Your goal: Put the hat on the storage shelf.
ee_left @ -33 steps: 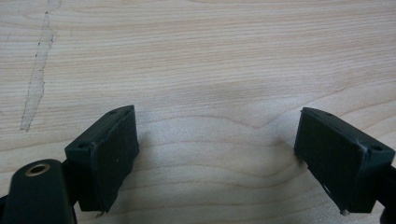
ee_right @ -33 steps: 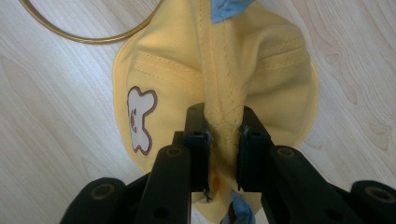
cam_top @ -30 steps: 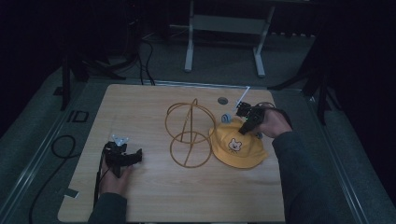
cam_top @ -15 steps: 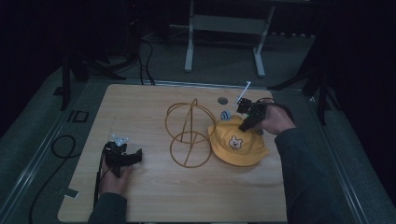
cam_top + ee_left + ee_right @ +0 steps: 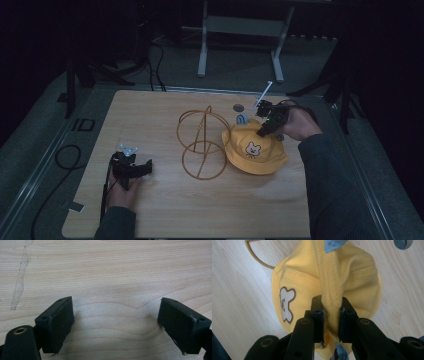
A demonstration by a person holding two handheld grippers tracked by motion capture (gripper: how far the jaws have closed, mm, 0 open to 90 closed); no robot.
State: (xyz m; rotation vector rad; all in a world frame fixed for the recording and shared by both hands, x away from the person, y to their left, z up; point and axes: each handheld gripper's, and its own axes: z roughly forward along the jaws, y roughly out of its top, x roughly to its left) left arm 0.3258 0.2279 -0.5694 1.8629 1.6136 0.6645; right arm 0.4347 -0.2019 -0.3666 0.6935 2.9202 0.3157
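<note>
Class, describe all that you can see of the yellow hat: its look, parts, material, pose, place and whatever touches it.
The yellow hat is a soft, stitched cloth bucket hat with a white bear face outlined in brown on its crown and blue tabs at its edge. It sits on the wooden table, right of the wire stand. The right gripper is shut on a pinched fold of its crown, pulling the cloth into a ridge.

Light wood table [image 5: 165, 210], pale grain, dark floor round it. At frame centre my gold wire stand [image 5: 202, 145] sits on the board. Just right of it my yellow hat [image 5: 255, 150] with the bear patch, brim on the wood. Above the hat, upper right of the board, a small grey disc [image 5: 238, 107] and a white stick [image 5: 265, 92] at the far edge. Lower left, my left gripper [image 5: 131, 169] rests on the wood.
</note>
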